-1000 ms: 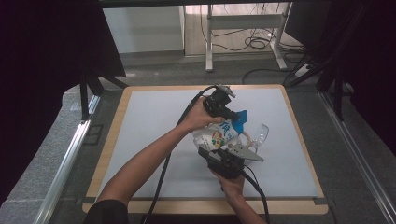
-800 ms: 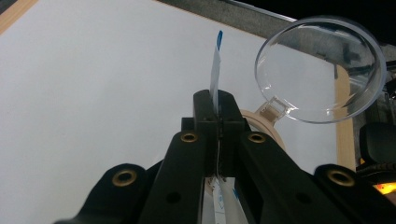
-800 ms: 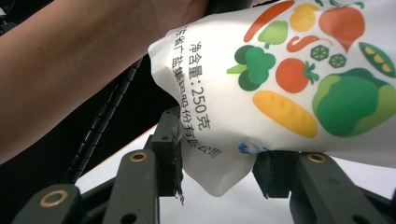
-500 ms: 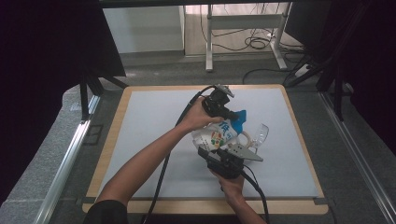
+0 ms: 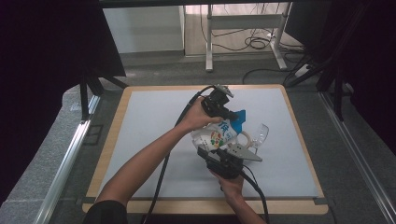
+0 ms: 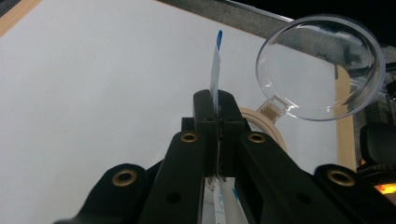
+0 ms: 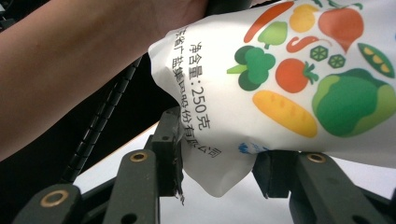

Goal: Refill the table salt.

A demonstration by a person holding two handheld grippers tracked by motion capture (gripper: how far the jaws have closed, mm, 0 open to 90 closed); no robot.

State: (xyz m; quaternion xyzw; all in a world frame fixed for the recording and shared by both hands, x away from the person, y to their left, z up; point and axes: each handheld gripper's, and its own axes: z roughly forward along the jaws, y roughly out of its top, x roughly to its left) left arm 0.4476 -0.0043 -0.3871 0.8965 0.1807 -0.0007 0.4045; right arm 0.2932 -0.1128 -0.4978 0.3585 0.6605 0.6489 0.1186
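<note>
Clearly, pouch (image 7: 289, 84) sits between right claw (image 7: 217, 163) jaws, gripped.

we hold our left gripper (image 5: 229, 113) out over the table on a long, outstretched forearm with its jaws pinched tight together, while our right gripper (image 5: 219, 150) sits close in, jaws partly apart and clamped.
</note>
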